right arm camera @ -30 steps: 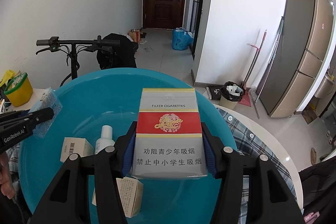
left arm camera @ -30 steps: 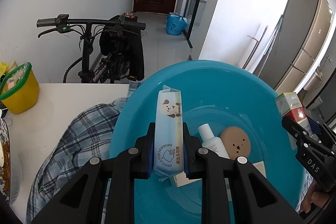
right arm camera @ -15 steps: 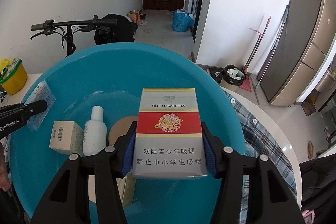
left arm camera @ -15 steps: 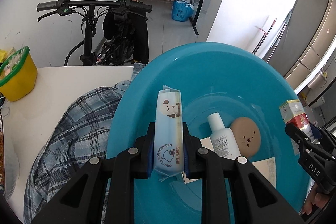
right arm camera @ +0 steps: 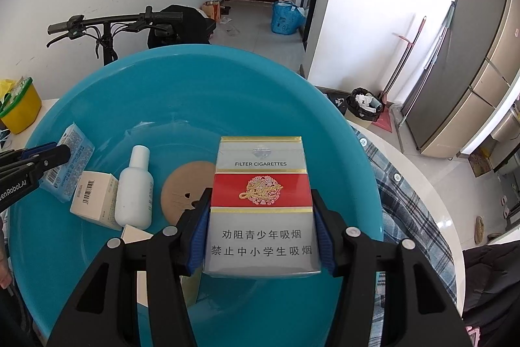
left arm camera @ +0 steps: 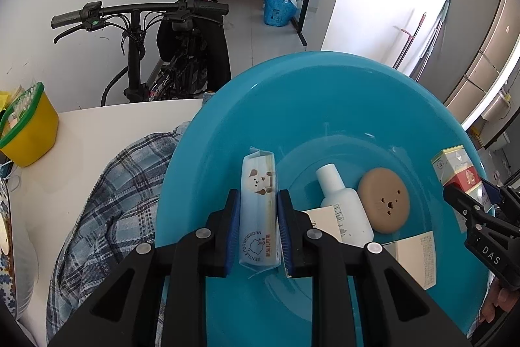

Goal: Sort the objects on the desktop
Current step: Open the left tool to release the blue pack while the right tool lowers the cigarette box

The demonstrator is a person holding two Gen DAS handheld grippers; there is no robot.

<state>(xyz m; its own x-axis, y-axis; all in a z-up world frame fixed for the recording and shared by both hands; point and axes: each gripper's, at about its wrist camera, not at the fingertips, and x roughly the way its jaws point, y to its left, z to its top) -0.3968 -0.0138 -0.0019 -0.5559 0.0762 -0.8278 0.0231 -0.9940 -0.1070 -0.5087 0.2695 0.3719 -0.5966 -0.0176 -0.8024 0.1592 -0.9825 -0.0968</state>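
My left gripper [left arm camera: 256, 200] is shut on a slim pale-blue tissue pack [left arm camera: 259, 210], held over the left side of a big blue basin [left arm camera: 325, 86]. My right gripper [right arm camera: 261, 200] is shut on a silver and red cigarette pack [right arm camera: 261, 200] above the basin [right arm camera: 195, 80]. On the basin floor lie a white bottle [left arm camera: 344, 205] [right arm camera: 135, 187], a round tan case [left arm camera: 383, 200] [right arm camera: 182, 191] and small white boxes [left arm camera: 414, 256] [right arm camera: 94, 195]. Each gripper shows at the edge of the other's view, the right gripper [left arm camera: 468, 194] and the left gripper [right arm camera: 48, 156].
The basin rests on a plaid shirt [left arm camera: 107, 210] spread on a white table [left arm camera: 113, 126]. A yellow tub with a green rim [left arm camera: 29, 126] stands at the far left. A bicycle [left arm camera: 146, 47] leans behind the table. A trash bin [right arm camera: 365, 103] sits on the floor.
Both grippers have tipped further down over the basin, so its floor and the bottle, case and boxes show more fully. Both grips are unchanged.
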